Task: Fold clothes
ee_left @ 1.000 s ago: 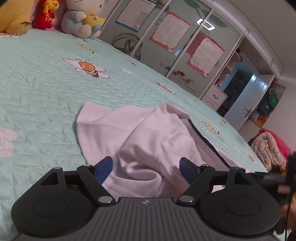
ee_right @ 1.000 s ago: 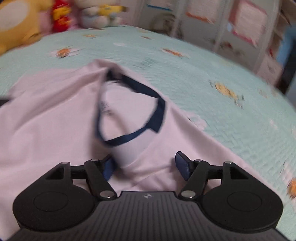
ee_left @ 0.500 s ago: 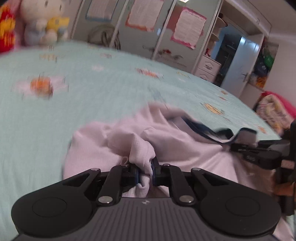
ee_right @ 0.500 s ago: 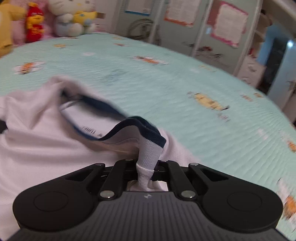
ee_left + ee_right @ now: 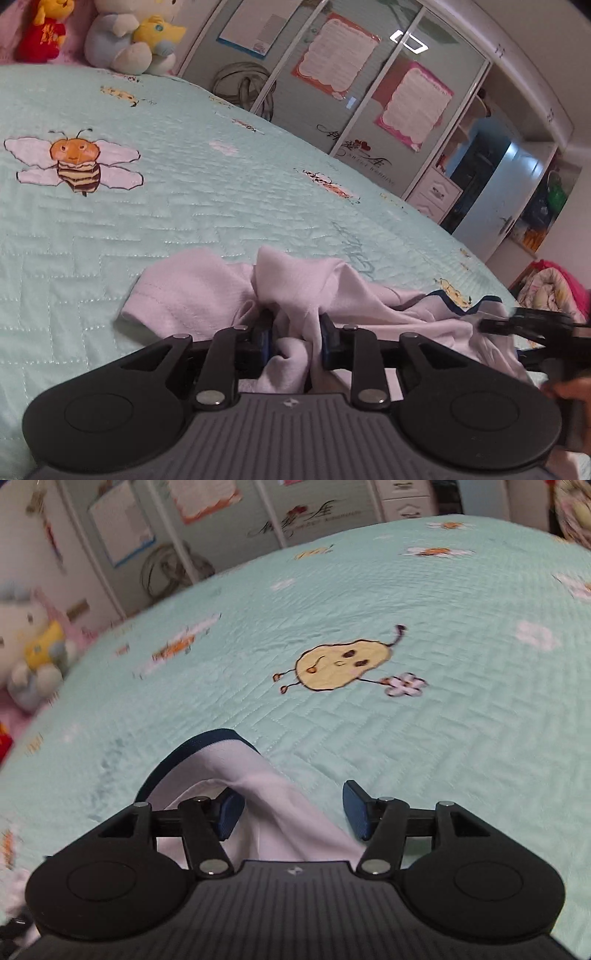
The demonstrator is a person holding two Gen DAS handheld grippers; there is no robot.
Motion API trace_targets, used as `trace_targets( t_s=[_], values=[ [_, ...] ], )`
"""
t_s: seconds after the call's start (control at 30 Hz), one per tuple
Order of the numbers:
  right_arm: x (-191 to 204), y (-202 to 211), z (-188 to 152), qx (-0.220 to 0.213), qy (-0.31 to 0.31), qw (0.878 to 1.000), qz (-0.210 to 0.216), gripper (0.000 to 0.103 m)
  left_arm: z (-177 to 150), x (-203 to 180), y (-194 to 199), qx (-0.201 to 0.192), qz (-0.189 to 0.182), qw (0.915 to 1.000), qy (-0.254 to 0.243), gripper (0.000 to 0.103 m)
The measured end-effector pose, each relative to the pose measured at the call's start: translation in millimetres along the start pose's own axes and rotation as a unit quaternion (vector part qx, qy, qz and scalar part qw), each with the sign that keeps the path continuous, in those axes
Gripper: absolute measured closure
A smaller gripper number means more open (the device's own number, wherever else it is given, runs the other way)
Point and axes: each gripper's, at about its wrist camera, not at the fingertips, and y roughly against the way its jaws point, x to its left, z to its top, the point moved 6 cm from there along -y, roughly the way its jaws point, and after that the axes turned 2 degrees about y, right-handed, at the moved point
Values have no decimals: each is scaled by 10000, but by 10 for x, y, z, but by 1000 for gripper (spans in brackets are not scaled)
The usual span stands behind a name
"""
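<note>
The white shirt (image 5: 280, 812) runs under the right gripper's body, cut off below; the plush toy (image 5: 33, 646) at the bed's left edge blurs.

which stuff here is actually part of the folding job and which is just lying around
Part of the job:
- white shirt with navy collar trim
- left gripper, opening, shirt cloth between its fingers
- right gripper, opening, collar fabric between its fingers
- bed quilt, the work surface

Just lying about:
- plush toys
- wardrobe posters
- drawer unit

A pale pink shirt (image 5: 295, 288) with navy trim lies on a mint quilt (image 5: 184, 206) with bees.
</note>
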Motion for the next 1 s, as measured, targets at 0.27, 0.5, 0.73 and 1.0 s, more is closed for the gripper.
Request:
trace_targets(
  t_s=[0.27, 0.5, 0.73, 1.0],
  values=[
    [-48, 1558, -570, -530, -35, 9972, 523, 44, 1, -35, 133, 370, 17, 9993, -99, 73],
    [-199, 3158, -2139, -286, -98, 9953, 921, 43, -179, 249, 1473, 601, 148, 9965, 566, 49],
    [388, 3778, -3279, 72, 565, 9881, 1429, 32, -1009, 213, 2732, 1036, -134, 9922, 679, 36],
    [1068, 3455, -3753, -310, 3217, 9460, 267, 52, -1357, -415, 2448, 1676, -638, 9838, 11, 38]
  ],
)
